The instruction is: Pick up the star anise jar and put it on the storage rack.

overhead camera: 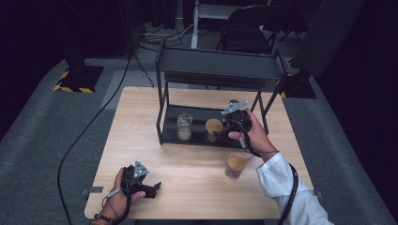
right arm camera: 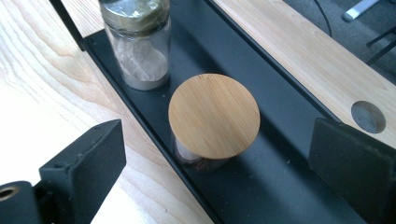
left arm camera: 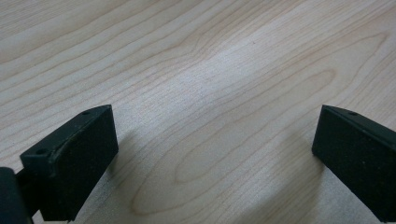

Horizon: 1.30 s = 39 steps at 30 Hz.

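A black two-tier rack (overhead camera: 216, 63) stands at the back of the wooden table (overhead camera: 141, 112). On its lower tray (right arm camera: 285, 116) are a clear glass jar with a metal lid (overhead camera: 184, 126) (right arm camera: 137, 42) and a jar with a round bamboo lid (overhead camera: 213, 127) (right arm camera: 214, 114). My right gripper (overhead camera: 218, 134) (right arm camera: 217, 135) hovers open just in front of the bamboo-lid jar, its jaws wide on either side and touching nothing. Another bamboo-lid jar (overhead camera: 235, 165) stands on the table in front of the rack. My left gripper (overhead camera: 156, 186) (left arm camera: 215, 126) is open, low over bare wood near the front left.
The rack's upright posts (overhead camera: 160, 112) and top shelf bound the tray. A round cable hole (right arm camera: 368, 116) is cut in the tabletop behind the rack. A folding chair (overhead camera: 246, 28) and cables are on the floor beyond the table.
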Each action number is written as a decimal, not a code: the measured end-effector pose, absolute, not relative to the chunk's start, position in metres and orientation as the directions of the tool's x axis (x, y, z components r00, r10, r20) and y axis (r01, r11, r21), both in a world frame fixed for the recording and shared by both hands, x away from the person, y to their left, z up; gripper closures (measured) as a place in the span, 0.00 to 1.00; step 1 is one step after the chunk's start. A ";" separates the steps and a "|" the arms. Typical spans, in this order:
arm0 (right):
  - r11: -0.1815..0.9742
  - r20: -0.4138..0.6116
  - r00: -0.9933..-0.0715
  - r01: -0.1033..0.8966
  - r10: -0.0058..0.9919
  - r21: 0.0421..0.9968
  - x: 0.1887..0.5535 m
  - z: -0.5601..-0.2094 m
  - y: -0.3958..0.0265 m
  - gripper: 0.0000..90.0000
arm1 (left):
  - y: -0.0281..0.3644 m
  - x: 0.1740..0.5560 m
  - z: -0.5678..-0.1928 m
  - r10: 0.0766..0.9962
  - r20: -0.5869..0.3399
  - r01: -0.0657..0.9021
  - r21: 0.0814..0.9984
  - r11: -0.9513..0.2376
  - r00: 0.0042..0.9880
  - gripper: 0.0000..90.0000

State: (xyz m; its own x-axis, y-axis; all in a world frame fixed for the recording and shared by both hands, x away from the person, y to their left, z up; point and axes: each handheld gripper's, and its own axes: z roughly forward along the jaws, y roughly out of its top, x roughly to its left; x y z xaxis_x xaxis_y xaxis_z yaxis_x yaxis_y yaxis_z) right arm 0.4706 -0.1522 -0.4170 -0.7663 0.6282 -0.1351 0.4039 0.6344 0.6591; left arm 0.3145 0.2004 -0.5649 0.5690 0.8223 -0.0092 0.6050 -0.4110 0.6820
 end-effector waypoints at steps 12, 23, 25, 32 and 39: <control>0.622 -0.136 -0.768 0.387 0.625 0.681 0.451 -0.418 -0.169 0.04 | 0.200 0.314 -0.565 0.823 -0.009 0.605 0.683 -0.410 0.569 0.00; 0.630 -0.163 -0.770 0.359 0.617 0.689 0.428 -0.417 -0.183 0.04 | 0.200 0.315 -0.565 0.822 -0.010 0.605 0.682 -0.411 0.570 0.00; 0.635 -0.171 -0.769 0.357 0.616 0.685 0.425 -0.419 -0.186 0.04 | 0.200 0.315 -0.565 0.822 -0.009 0.605 0.682 -0.411 0.569 0.00; 0.649 -0.188 -0.768 0.352 0.612 0.675 0.412 -0.427 -0.195 0.04 | 0.200 0.315 -0.565 0.822 -0.009 0.604 0.683 -0.411 0.569 0.00; 0.634 -0.190 -0.759 0.347 0.623 0.691 0.399 -0.432 -0.208 0.04 | 0.200 0.315 -0.565 0.822 -0.009 0.605 0.682 -0.411 0.570 0.00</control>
